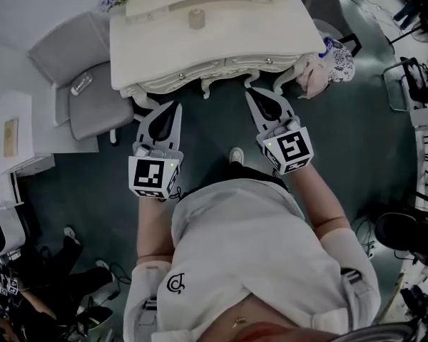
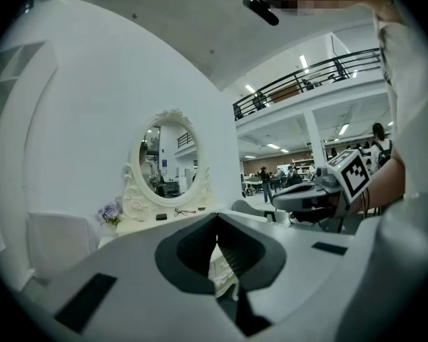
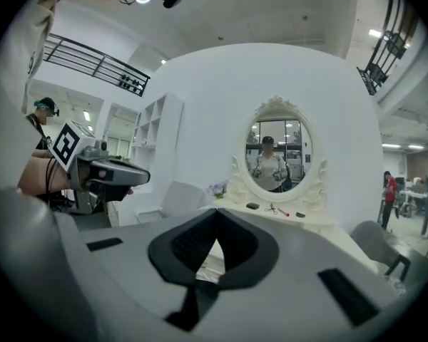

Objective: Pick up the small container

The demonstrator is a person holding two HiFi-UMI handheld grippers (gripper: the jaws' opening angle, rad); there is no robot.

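You wear a white short-sleeved shirt (image 1: pixel 250 248); a dark looped logo (image 1: pixel 175 283) is printed near its left sleeve. One white shoe (image 1: pixel 236 154) shows beyond the hem. Your left gripper (image 1: pixel 175 107) and right gripper (image 1: pixel 252 92) have pale grey tapered shells, black ribbed linings on the jaws, and black rectangular insets on top. The left cube (image 1: pixel 155 175) and right cube (image 1: pixel 292 148) are white with black square markers; each shows a small green light.
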